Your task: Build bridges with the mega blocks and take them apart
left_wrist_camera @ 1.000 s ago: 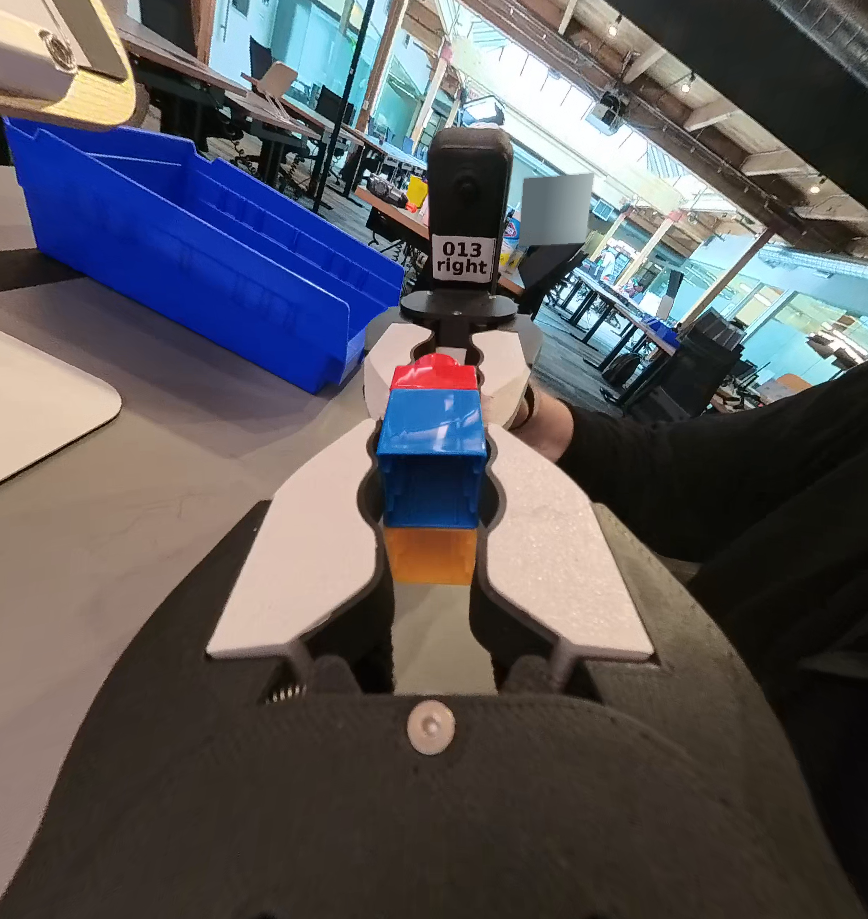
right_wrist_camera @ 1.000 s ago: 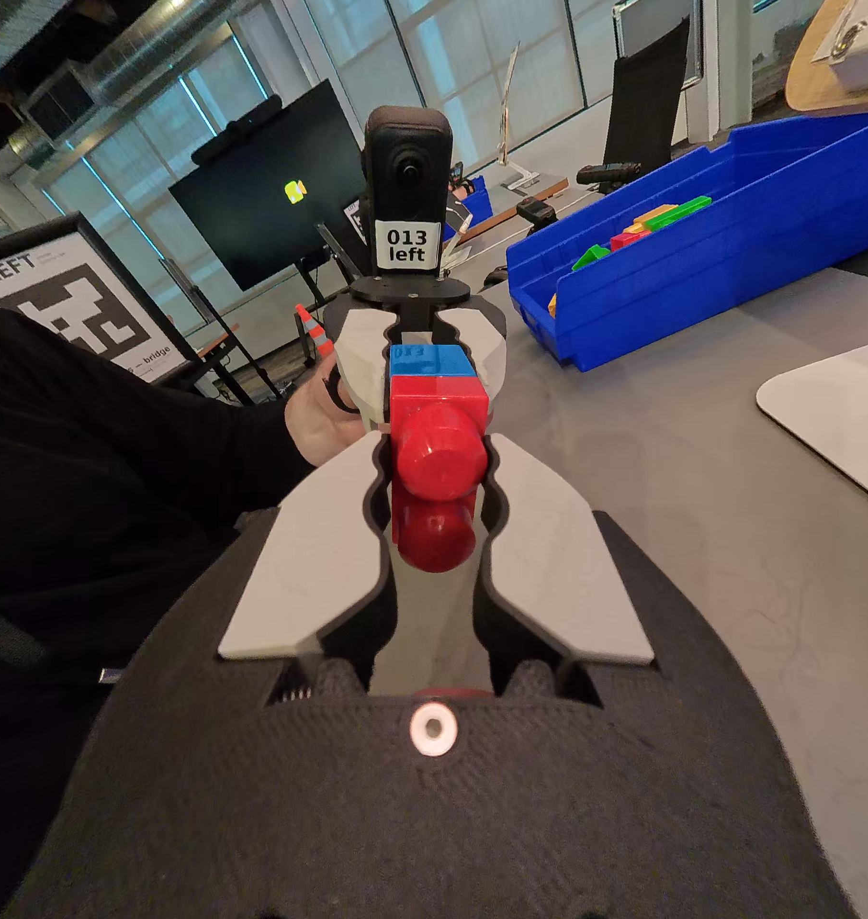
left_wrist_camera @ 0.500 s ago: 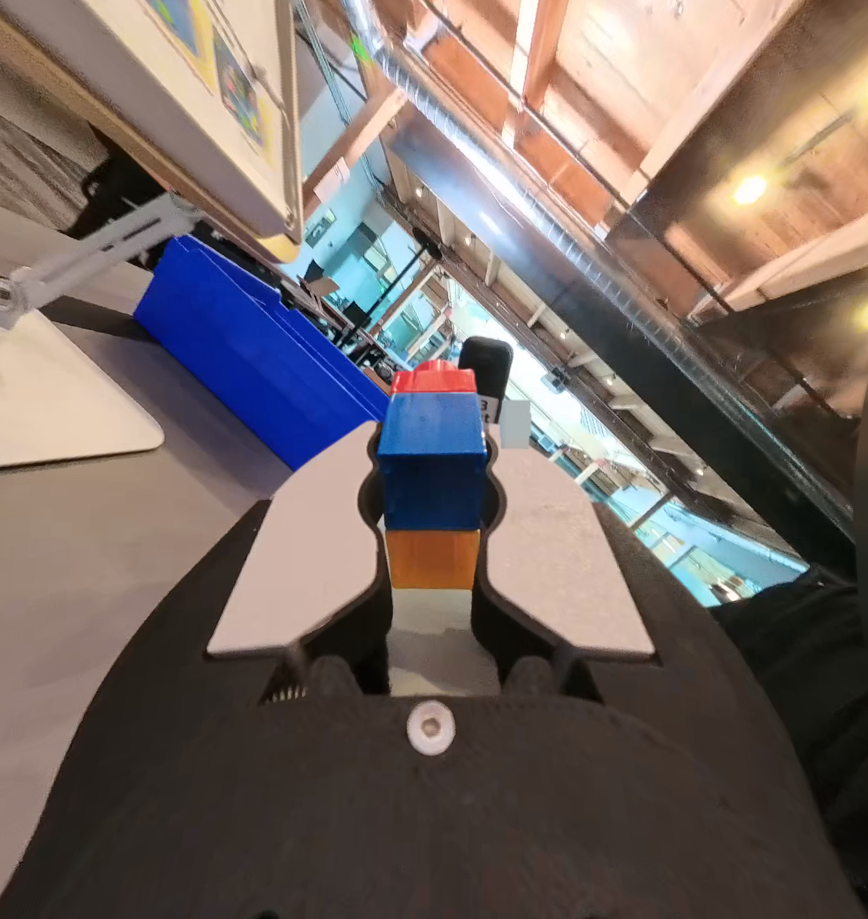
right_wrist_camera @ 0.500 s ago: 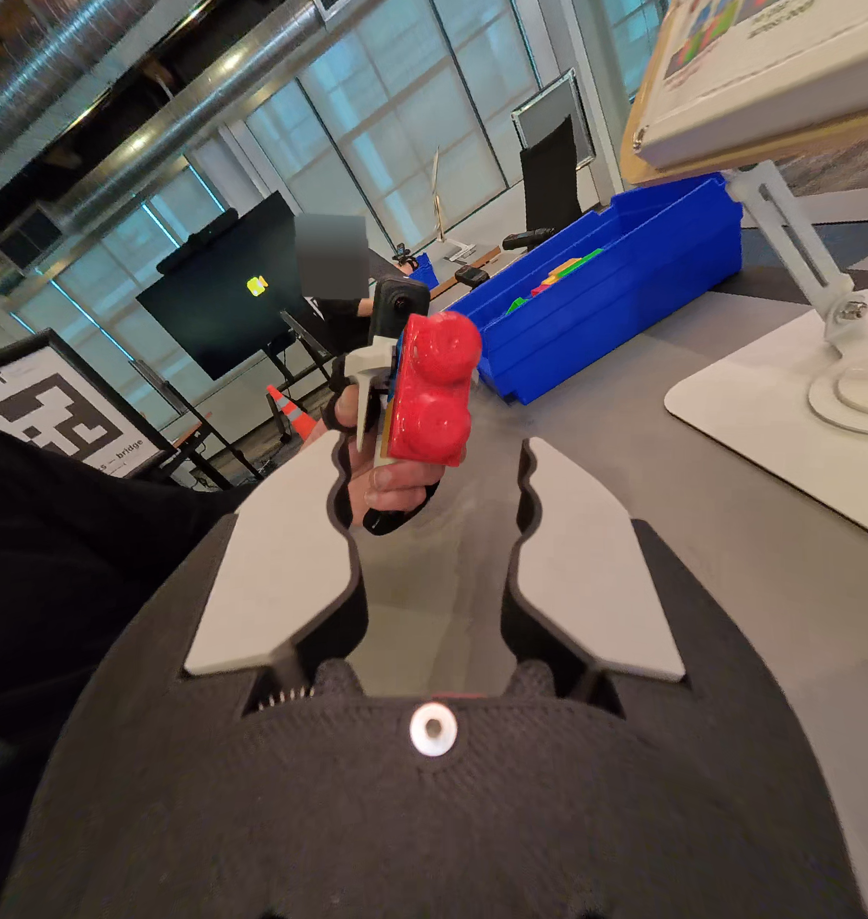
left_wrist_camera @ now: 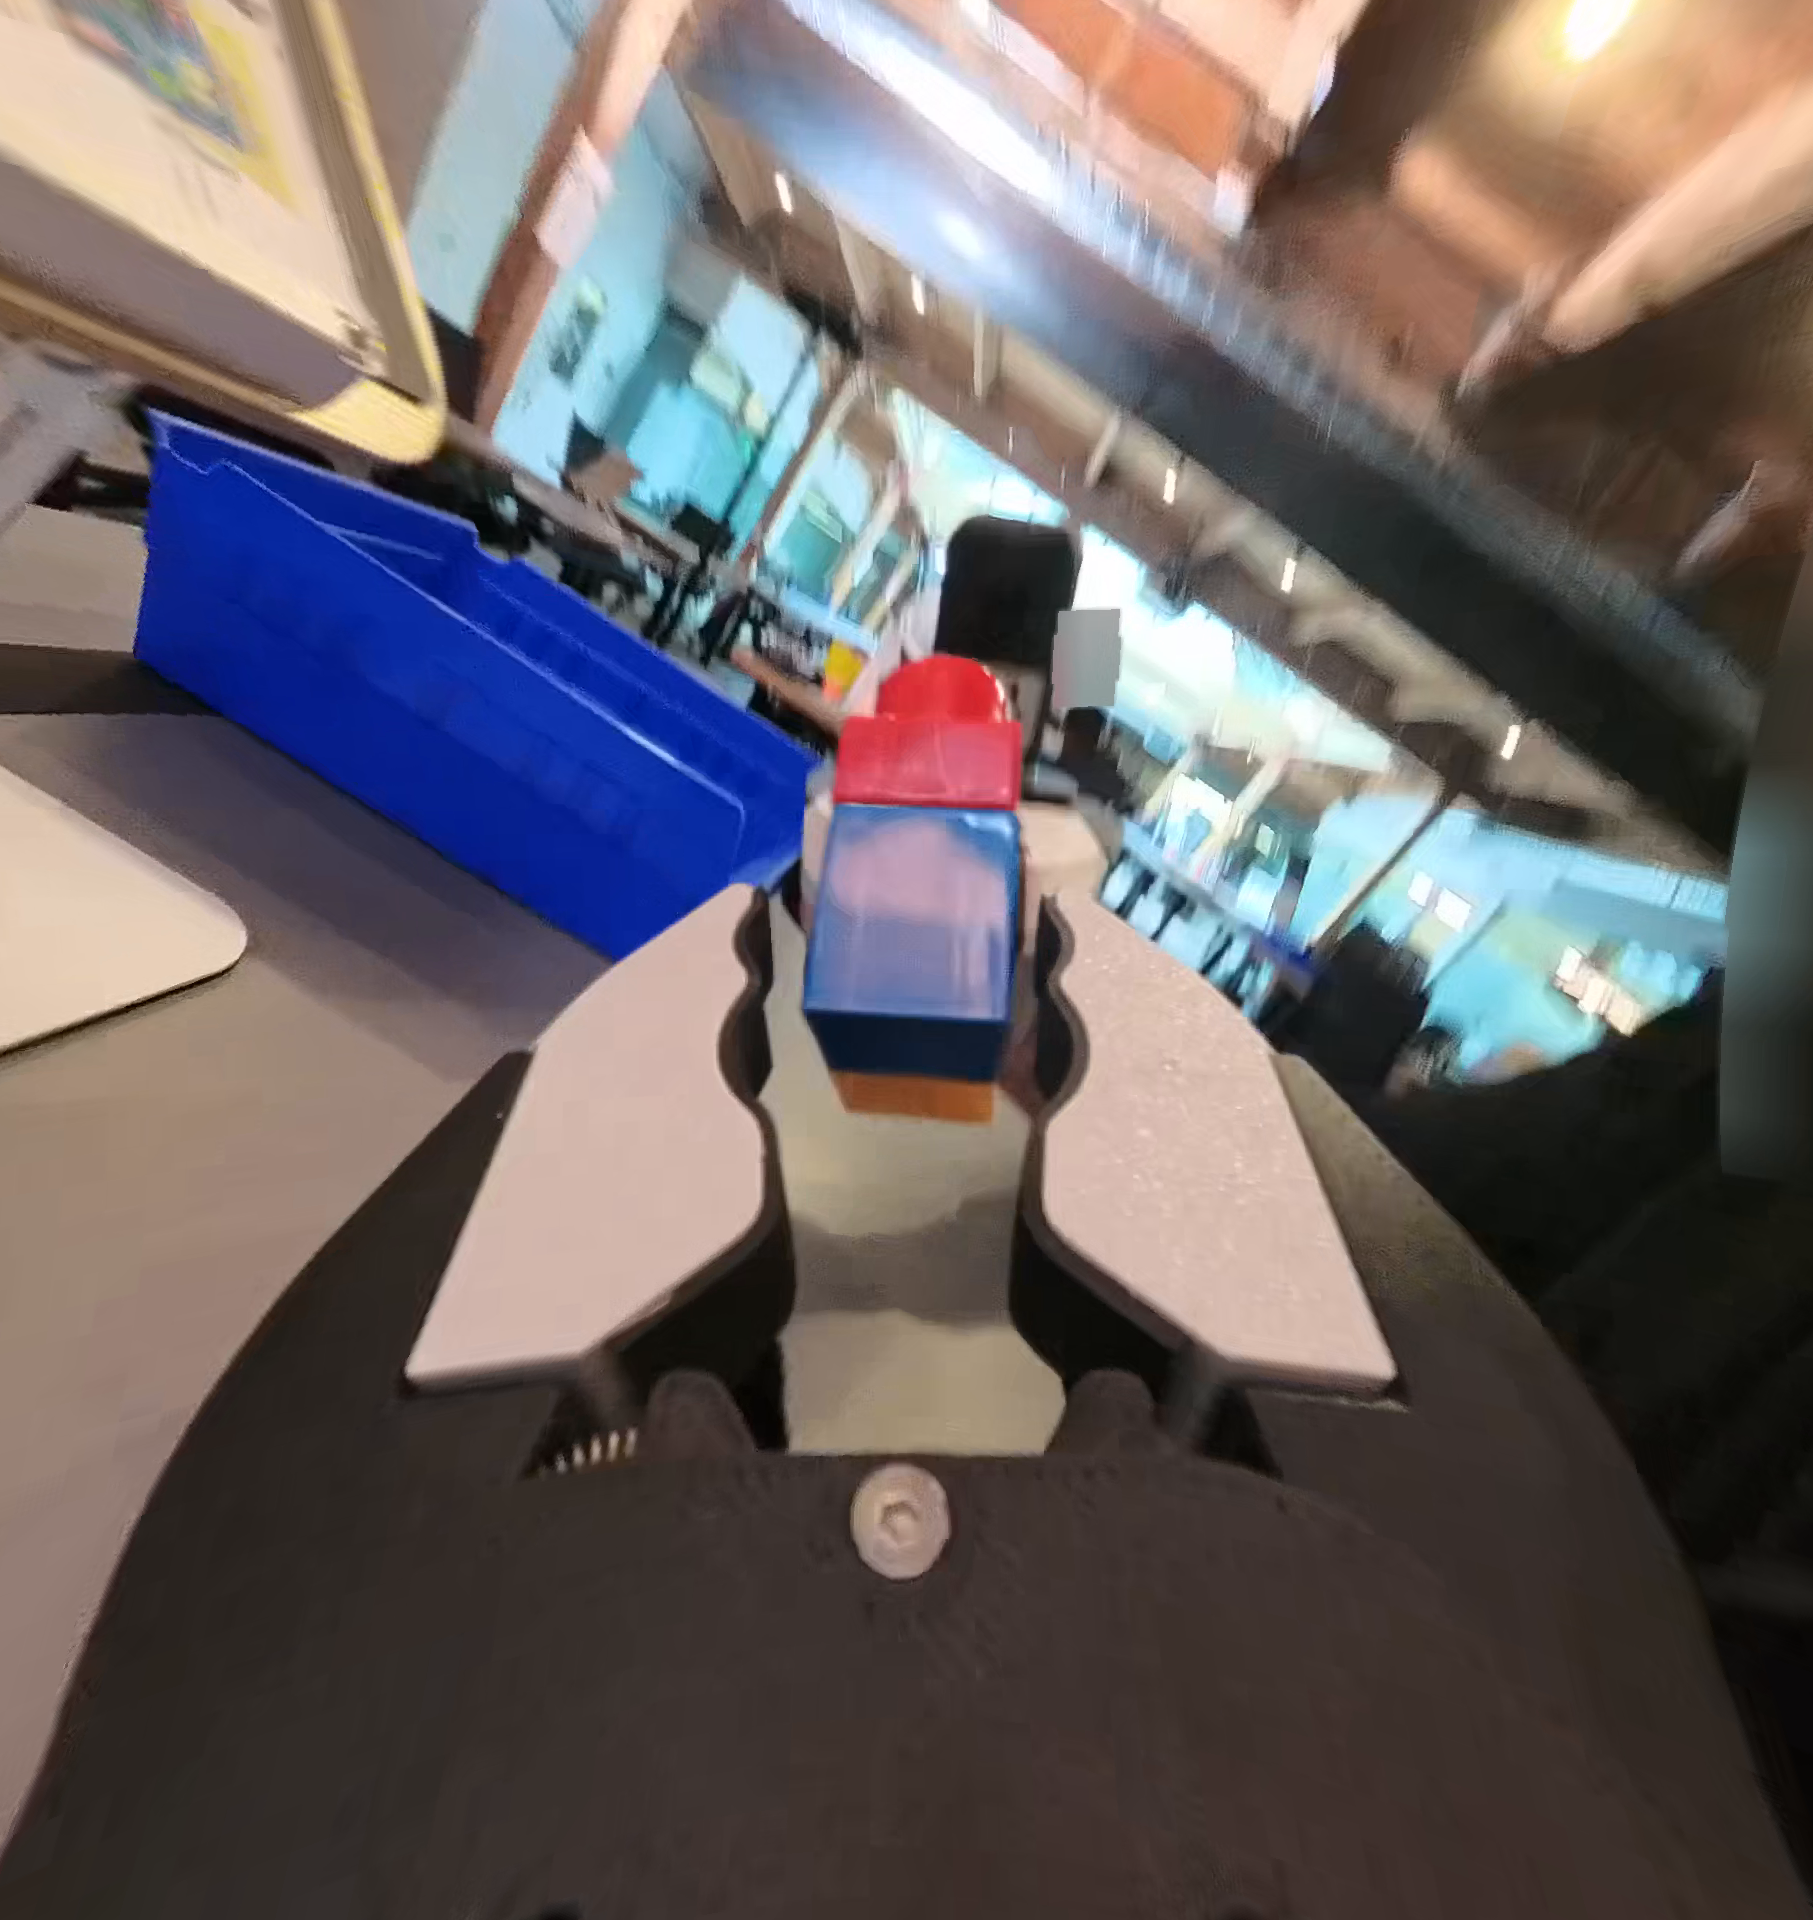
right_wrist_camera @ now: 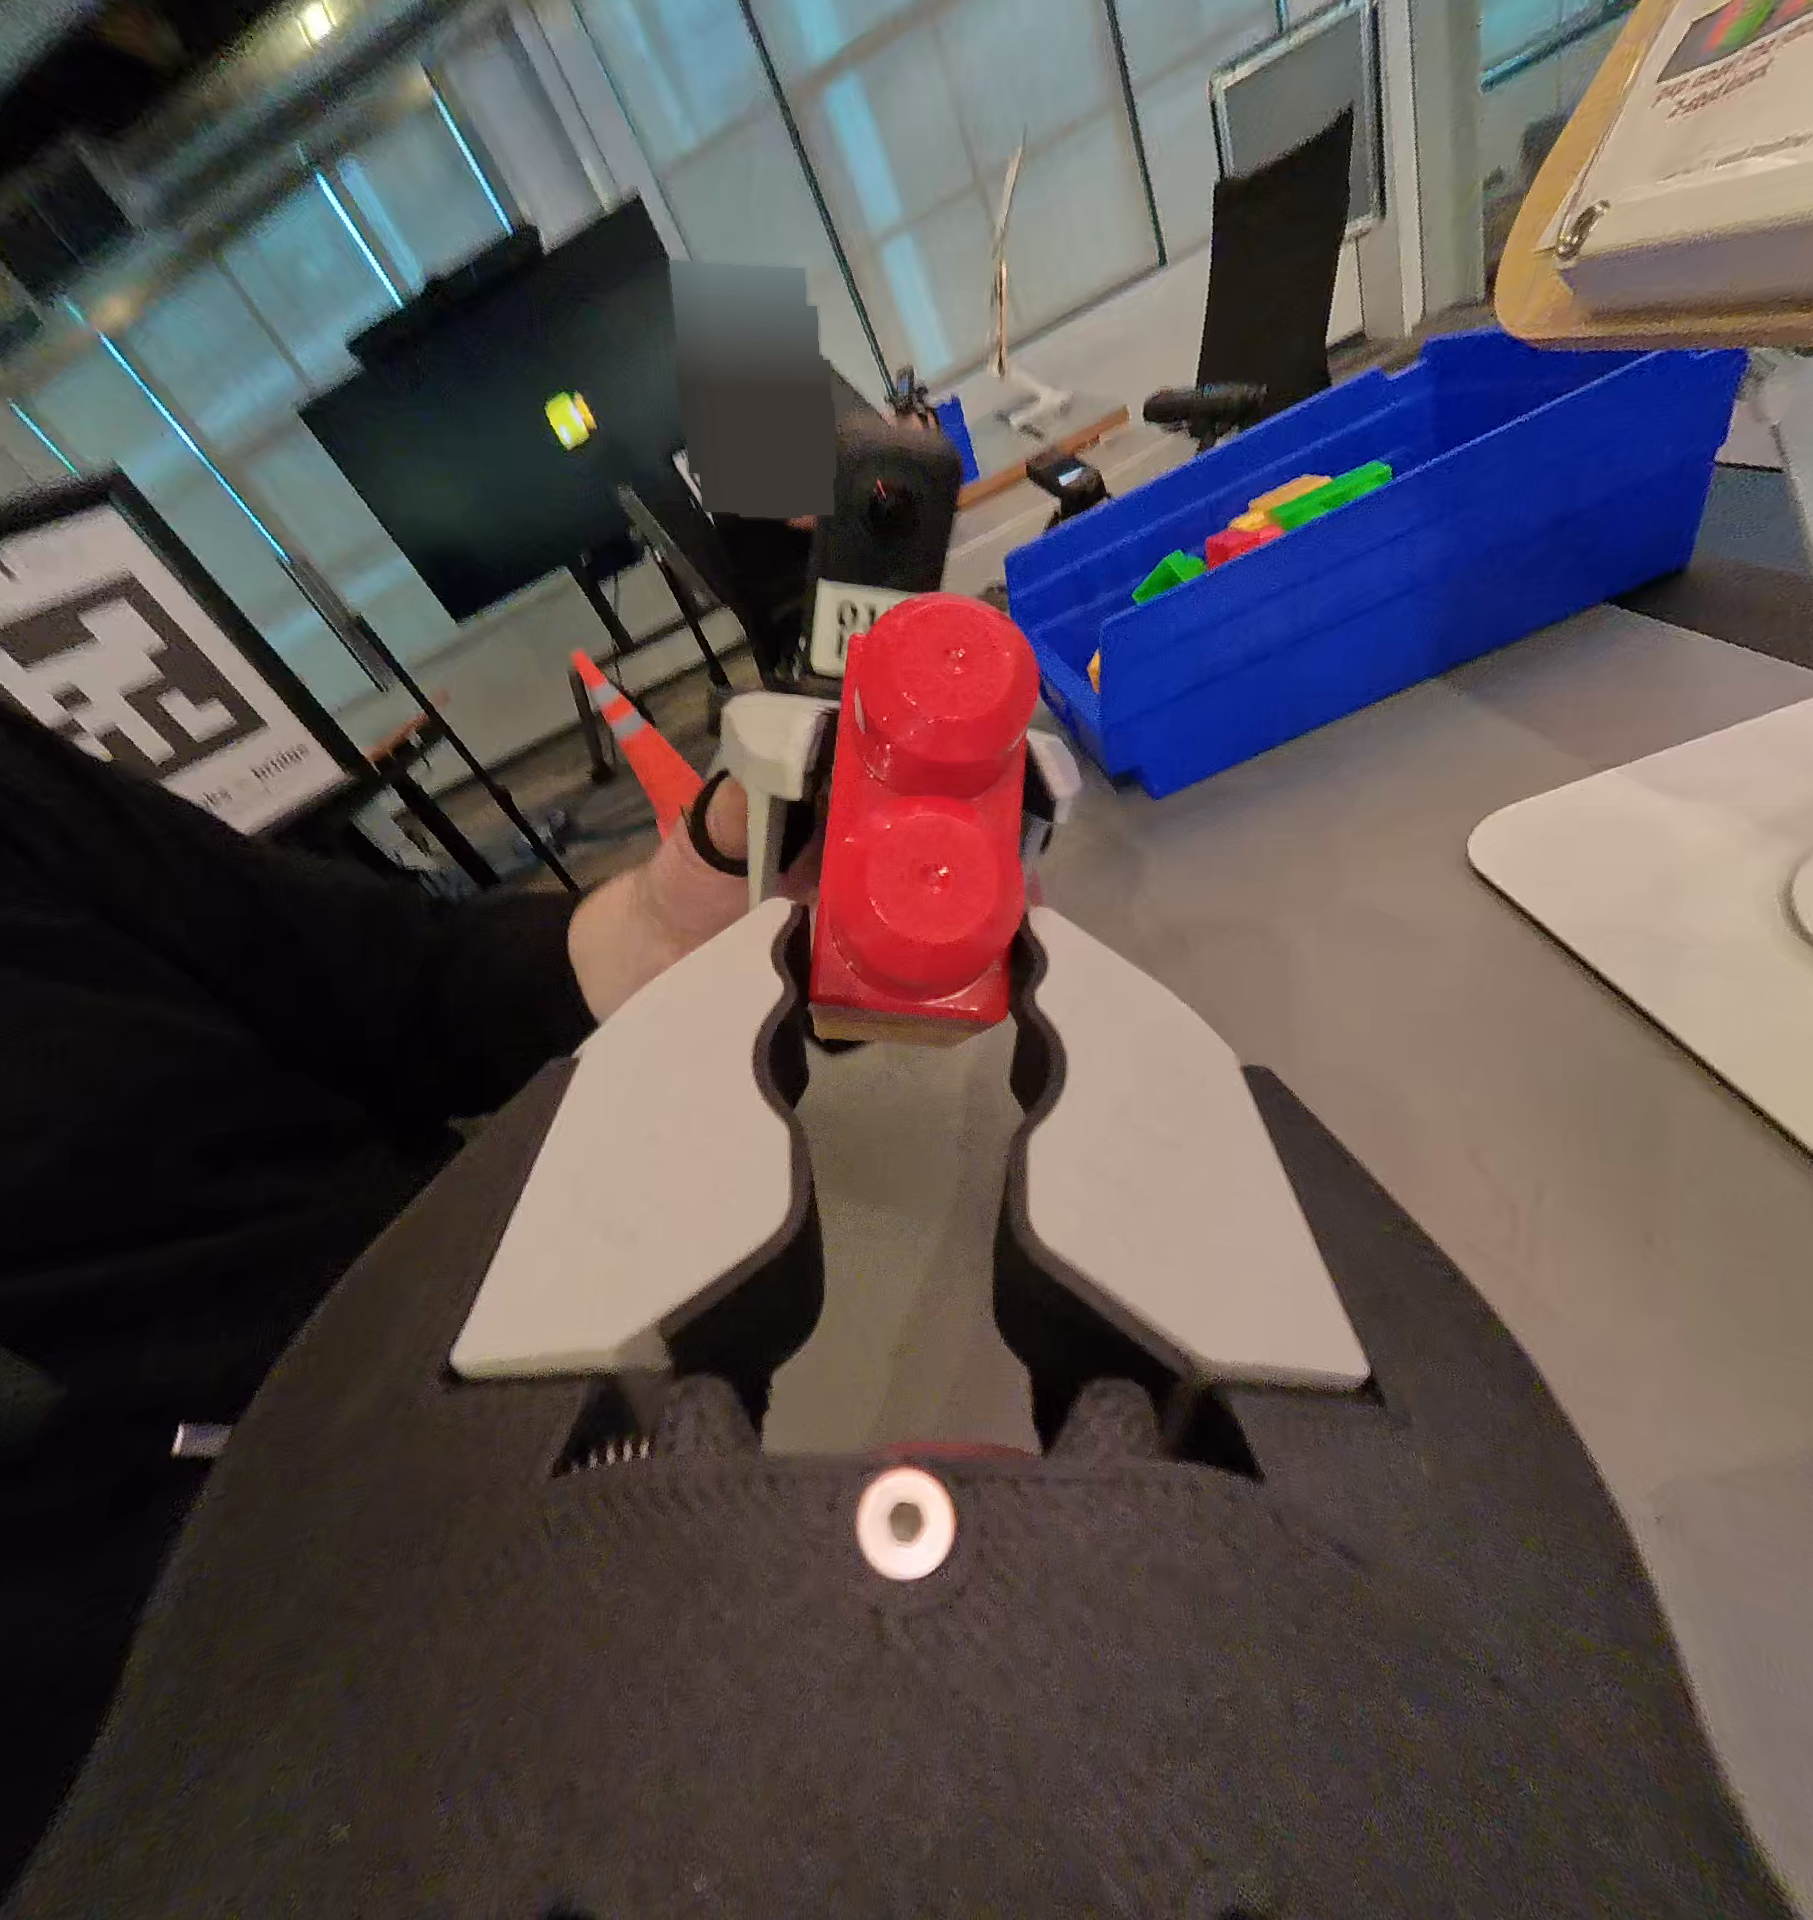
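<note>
Right gripper [right_wrist_camera: 907,961] clamps the red block [right_wrist_camera: 917,831] of a red-blue-orange stack. Left gripper [left_wrist_camera: 907,961] stands released, gaps flanking the blue block [left_wrist_camera: 912,925].

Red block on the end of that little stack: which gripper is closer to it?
Right. The right gripper has its fingertips clasped on the red block; the left gripper sits farther back, its fingers open beside the blue block.

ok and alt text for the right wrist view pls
The right tool grips a red block, its two studs facing the camera, over a grey table; a hand in a black sleeve shows just behind it. Farther right sits a blue bin holding green, red and yellow blocks.
</note>
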Motion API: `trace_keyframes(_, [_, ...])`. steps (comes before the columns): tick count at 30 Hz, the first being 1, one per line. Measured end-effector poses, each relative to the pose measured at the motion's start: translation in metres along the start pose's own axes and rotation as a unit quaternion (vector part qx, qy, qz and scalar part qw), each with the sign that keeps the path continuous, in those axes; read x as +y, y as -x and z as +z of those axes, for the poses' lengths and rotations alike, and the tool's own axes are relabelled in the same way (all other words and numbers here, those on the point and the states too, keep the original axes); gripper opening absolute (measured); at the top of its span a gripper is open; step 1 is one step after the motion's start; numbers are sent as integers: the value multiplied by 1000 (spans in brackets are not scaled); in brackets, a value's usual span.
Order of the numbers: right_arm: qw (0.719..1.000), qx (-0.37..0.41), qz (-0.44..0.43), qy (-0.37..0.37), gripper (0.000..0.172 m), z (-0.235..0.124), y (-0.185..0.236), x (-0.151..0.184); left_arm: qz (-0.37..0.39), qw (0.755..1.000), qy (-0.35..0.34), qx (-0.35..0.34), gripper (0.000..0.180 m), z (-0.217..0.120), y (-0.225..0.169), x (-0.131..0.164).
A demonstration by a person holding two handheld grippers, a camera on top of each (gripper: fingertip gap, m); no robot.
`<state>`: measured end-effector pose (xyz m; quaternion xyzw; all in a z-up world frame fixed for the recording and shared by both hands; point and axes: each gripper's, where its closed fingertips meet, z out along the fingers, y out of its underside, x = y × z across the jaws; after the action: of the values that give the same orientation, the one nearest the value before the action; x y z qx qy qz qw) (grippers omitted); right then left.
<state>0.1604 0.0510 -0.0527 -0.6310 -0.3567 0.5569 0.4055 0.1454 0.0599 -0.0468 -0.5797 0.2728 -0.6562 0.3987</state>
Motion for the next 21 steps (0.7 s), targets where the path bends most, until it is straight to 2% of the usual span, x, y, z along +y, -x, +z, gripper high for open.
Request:
trace_keyframes(2, [1000,-4,-13,25,36,-3,4,2,42,996,74,11,44,2,-9,12])
trace_keyframes(4, [999,-12,-15,42,37,-2,7,6,74,991,109,-10,37,1,-7,18])
trace_keyframes(7, [999,-1,-33,32,37,0,6,4,69,993,93,-10,36,0,-7,15])
trace_keyframes(9, [999,14,-39,8,48,-6,4,-7,83,993,78,-35,35,-3,-1,12])
trace_keyframes(10, [999,21,-45,-2,49,-12,4,-13,90,992,78,-36,35,-4,0,11])
trace_keyframes(11, [998,33,-55,3,48,-17,3,-17,90,993,75,-26,35,-5,-3,10])
trace_keyframes(13, [996,56,-72,10,58,-23,2,-23,113,991,72,-29,35,-5,-6,8])
trace_keyframes(15, [996,41,-72,31,59,-18,8,-20,132,987,84,-31,35,-2,-8,12])
trace_keyframes(17, [995,30,-75,64,58,-7,9,-8,137,987,83,-11,35,5,-16,16])
trace_keyframes(19, [995,6,-69,70,36,3,13,-1,146,986,82,-17,36,8,-16,18])
trace_keyframes(21, [996,-1,-67,62,36,4,14,-1,136,987,82,-11,35,7,-16,19])
